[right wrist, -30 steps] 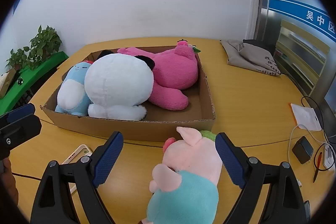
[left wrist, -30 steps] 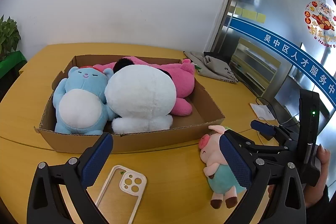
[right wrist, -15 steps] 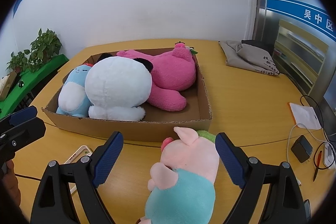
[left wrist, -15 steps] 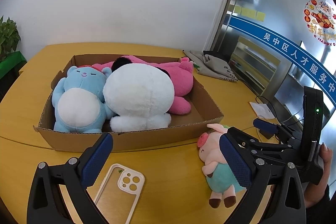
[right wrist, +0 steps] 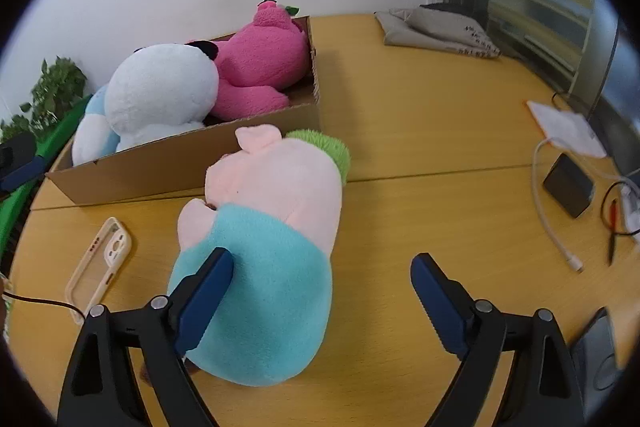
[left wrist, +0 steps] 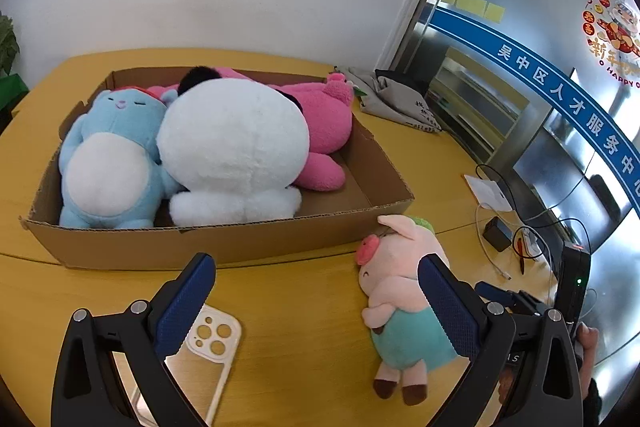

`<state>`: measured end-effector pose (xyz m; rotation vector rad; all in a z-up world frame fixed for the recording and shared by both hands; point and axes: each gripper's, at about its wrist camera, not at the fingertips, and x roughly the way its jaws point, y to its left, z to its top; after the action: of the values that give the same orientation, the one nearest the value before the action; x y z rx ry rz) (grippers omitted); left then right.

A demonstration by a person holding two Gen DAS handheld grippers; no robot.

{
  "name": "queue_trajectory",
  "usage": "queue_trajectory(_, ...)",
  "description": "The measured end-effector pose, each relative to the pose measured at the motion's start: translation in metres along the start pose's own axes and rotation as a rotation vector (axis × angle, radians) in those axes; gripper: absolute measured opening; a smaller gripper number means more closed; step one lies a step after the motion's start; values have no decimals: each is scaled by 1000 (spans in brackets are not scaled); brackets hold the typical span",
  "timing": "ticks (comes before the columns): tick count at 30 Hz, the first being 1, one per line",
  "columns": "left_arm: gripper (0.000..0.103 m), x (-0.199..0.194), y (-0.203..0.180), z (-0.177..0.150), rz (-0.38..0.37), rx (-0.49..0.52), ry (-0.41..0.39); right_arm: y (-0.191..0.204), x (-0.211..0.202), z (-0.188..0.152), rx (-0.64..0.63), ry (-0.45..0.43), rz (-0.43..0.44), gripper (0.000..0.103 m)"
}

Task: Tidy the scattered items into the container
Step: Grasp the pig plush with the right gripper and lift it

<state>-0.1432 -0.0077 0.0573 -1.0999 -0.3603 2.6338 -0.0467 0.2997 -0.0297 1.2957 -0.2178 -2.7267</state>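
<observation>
A pink pig plush in a teal shirt (right wrist: 276, 227) lies on the yellow table just outside the cardboard box (right wrist: 192, 163); it also shows in the left wrist view (left wrist: 404, 303). The box (left wrist: 224, 247) holds a blue bear plush (left wrist: 108, 163), a white plush (left wrist: 236, 151) and a pink plush (left wrist: 324, 119). My right gripper (right wrist: 320, 291) is open, low over the pig, its left finger against the teal body. My left gripper (left wrist: 316, 303) is open above the table between a phone case (left wrist: 200, 359) and the pig.
A cream phone case (right wrist: 100, 263) lies left of the pig. A black charger with white cable (right wrist: 568, 183), papers (right wrist: 568, 123) and a folded grey bag (right wrist: 436, 31) sit on the right and far side. Green plants (right wrist: 52, 95) stand beyond the left edge.
My right gripper has swung right and dropped closer over the pig, which now fills the space by its left finger. My left gripper has shifted slightly; the box looks nearer.
</observation>
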Motion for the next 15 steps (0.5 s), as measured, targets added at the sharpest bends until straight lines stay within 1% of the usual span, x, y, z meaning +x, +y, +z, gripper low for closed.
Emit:
queue_trajectory(2,103,10,-4,-2,-24,-1,29,1,4,-1,10,20,74,92)
queue_trajectory(6,103,34,-10,-4,-73,2,97,28,10,-10,-91,66,201,92)
queue_trajectory(9,103,56,-15,-8,-106,8,157,52,23,-28,-149,140,293,91)
queue_trajectory(10,103,64,-17,-10,-90,23,177,61,28,-36,-171,161,304,89)
queue_trajectory(11,102,74,-18,-13,-38,48,194,68,32,-43,-197,176,300,86)
queue_trajectory(12,96,82,-19,-16,-13,78,211,74,37,-50,-224,184,277,81)
queue_trajectory(13,94,88,-18,-20,-12,92,227,78,40,-56,-242,188,254,75)
queue_trajectory(15,92,88,-15,-23,-28,77,218,80,37,-59,-256,163,248,69)
